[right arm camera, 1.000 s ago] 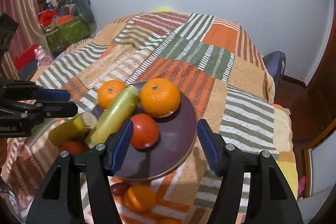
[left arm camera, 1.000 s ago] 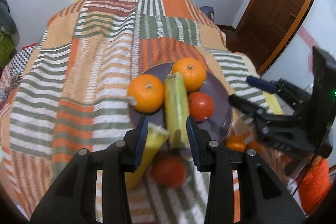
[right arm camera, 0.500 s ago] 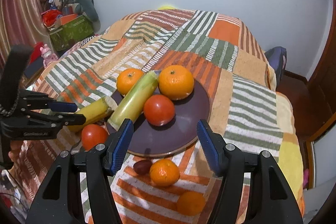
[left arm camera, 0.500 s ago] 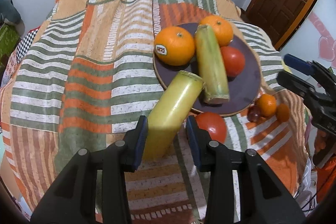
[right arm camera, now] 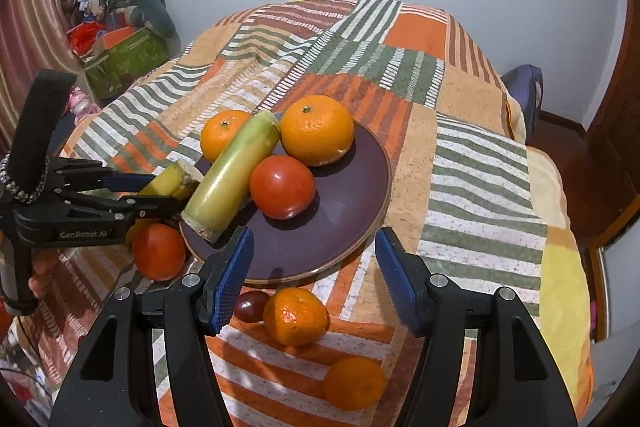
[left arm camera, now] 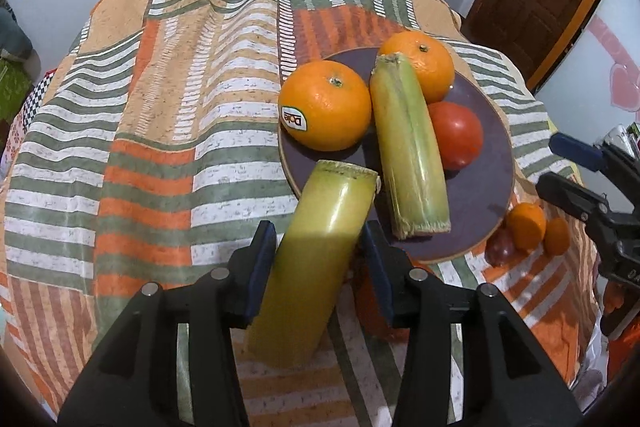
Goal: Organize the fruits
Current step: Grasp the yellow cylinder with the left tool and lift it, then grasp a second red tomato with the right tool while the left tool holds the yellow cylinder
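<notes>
Between the blue pads of the left gripper (left arm camera: 318,251), a yellow-green cane piece (left arm camera: 316,259) sits pinched, tilted so its cut top end leans over the near rim of the dark plate (left arm camera: 480,203). On that plate lie a second cane piece (left arm camera: 408,155), a stickered orange (left arm camera: 326,107) at the plate's left edge, another orange (left arm camera: 428,63) at its far edge, and a tomato (left arm camera: 456,135) right of the second cane piece. Bare plate surface shows on the right and near-right part. Off the plate, a second tomato (right arm camera: 158,251) rests on the striped blanket (left arm camera: 160,107) just beside the plate's near-left rim, while a dark plum (right arm camera: 250,305) and a small orange (right arm camera: 296,315) lie just below its near rim, with one more small orange (right arm camera: 354,383) farther out. Over the plate's near rim the right gripper (right arm camera: 316,275) hovers spread wide, holding nothing. Left of the plate the blanket stretches flat and uncluttered.
</notes>
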